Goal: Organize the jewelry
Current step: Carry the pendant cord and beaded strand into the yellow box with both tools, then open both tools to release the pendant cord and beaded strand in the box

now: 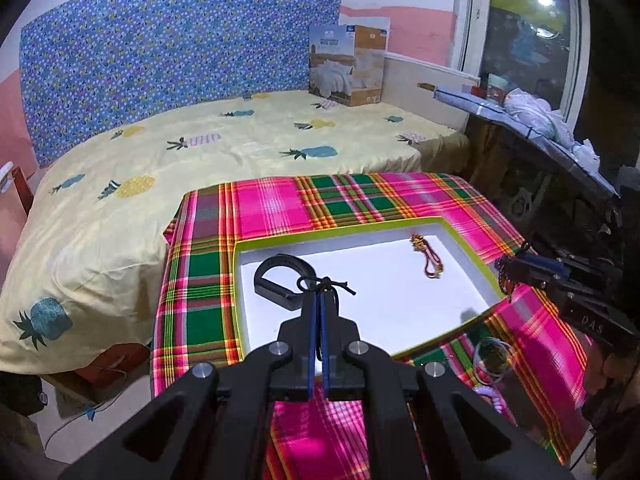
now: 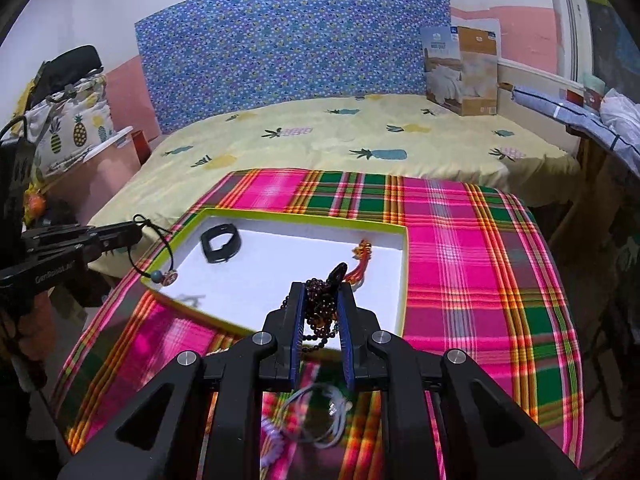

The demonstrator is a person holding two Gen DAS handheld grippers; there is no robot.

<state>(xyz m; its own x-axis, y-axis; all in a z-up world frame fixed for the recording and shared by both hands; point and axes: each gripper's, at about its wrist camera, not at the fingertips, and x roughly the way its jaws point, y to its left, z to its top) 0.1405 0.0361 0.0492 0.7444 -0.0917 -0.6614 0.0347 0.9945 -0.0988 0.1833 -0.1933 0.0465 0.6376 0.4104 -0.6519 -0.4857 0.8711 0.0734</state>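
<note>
A white tray with a lime rim (image 1: 340, 230) (image 2: 304, 218) lies on the plaid cloth. In it lie a black band (image 1: 280, 280) (image 2: 220, 243) and a red-orange beaded bracelet (image 1: 428, 256) (image 2: 360, 258). My left gripper (image 1: 320, 296) (image 2: 136, 230) is shut on a black cord necklace (image 1: 326, 284) whose beaded pendant (image 2: 162, 277) hangs over the tray's near left rim. My right gripper (image 2: 322, 296) (image 1: 508, 268) is shut on a dark beaded necklace (image 2: 320, 308) above the tray's near edge.
A clear bangle (image 1: 494, 356) (image 2: 320, 416) and a purple beaded piece (image 2: 272, 436) lie on the plaid cloth (image 2: 460, 264) near me. Behind the table is a bed with a pineapple sheet (image 1: 200, 152) and a cardboard box (image 1: 348, 64).
</note>
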